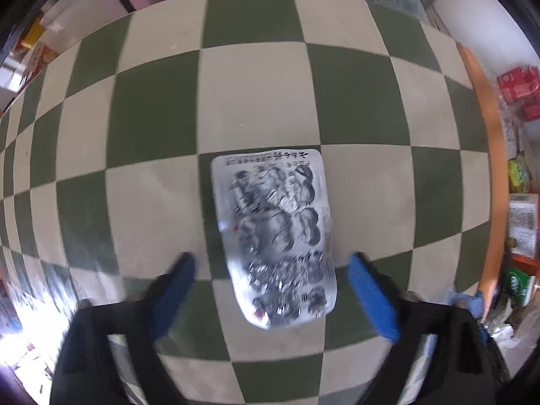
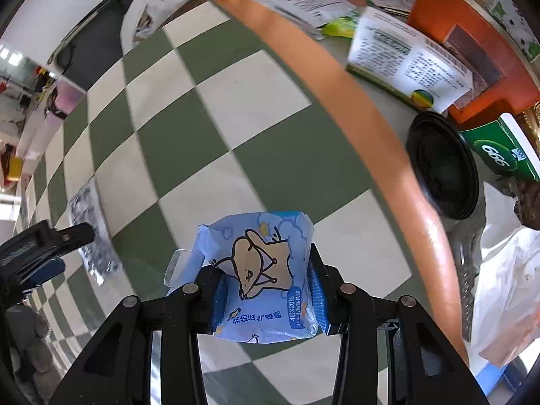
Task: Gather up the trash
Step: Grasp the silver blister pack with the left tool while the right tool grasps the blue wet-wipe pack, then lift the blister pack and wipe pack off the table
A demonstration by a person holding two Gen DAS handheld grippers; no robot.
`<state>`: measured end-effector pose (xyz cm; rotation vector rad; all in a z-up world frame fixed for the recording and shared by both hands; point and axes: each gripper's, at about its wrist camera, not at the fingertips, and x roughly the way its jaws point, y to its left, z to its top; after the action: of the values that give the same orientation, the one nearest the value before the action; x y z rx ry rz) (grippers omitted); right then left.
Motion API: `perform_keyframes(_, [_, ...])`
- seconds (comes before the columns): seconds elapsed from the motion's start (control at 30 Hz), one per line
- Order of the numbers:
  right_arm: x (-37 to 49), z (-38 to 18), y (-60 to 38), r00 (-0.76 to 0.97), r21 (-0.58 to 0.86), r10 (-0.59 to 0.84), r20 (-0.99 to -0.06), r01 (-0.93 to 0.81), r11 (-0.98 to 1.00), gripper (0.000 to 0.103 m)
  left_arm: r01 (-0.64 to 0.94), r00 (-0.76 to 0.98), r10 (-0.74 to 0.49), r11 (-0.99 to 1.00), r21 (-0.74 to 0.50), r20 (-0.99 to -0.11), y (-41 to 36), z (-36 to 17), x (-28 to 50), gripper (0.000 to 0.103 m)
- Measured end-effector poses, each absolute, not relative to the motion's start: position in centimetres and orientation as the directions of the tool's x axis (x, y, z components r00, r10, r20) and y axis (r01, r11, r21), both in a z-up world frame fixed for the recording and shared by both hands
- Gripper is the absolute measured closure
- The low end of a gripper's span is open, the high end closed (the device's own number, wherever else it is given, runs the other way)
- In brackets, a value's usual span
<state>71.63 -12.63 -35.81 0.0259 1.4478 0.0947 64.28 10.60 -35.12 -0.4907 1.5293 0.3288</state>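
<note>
A silver foil pill blister pack [image 1: 275,236] lies flat on the green and cream checkered cloth [image 1: 256,101]. My left gripper [image 1: 273,287] is open, its blue pads either side of the pack's near end, not touching it. My right gripper [image 2: 266,290] is shut on a light blue tissue packet [image 2: 260,276] with a cartoon animal, held above the cloth. The blister pack [image 2: 89,233] and the left gripper [image 2: 44,253] also show at the left of the right wrist view.
An orange rim [image 2: 354,101] borders a heap of trash: a white leaflet box [image 2: 405,60], a black round lid [image 2: 442,165], a green carton [image 2: 503,152], white plastic bags [image 2: 506,287] and an orange box [image 2: 472,33]. A white bag [image 2: 162,0] lies at the far edge.
</note>
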Motion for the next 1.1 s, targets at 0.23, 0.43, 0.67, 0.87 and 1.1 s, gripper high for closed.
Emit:
perform_keyframes(0.23, [72.2, -36.1, -14.0, 0.12, 0.086, 0.089, -0.989, -0.026, 0.996, 0.06, -0.473, 0.057, -0.048, 0.879, -0.069, -0.997, 10.1, -34.1, 63.4, 0.047])
perform_keyframes(0.43, [71.1, -35.4, -15.2, 0.125, 0.111, 0.113, -0.986, -0.021, 0.994, 0.06, -0.477, 0.104, -0.071, 0.872, -0.112, -0.992, 11.4, -32.0, 62.4, 0.071])
perform_keyframes(0.67, [70.5, -34.0, -16.1, 0.136, 0.126, 0.127, -0.983, -0.019, 0.992, 0.06, -0.453, 0.069, -0.11, 0.882, -0.129, -0.992, 11.4, -34.0, 63.2, 0.039])
perform_keyframes(0.87, [70.2, -33.4, -16.7, 0.151, 0.119, 0.119, -0.981, -0.008, 0.993, 0.06, -0.381, 0.079, -0.022, 0.923, -0.051, -0.997, 9.0, -33.9, 63.9, 0.045])
perform_keyframes(1.1, [69.2, -32.5, -17.8, 0.175, 0.125, 0.122, -0.977, 0.006, 0.992, 0.061, -0.384, 0.127, -0.06, 0.917, -0.105, -0.99, 9.9, -32.3, 62.3, 0.071])
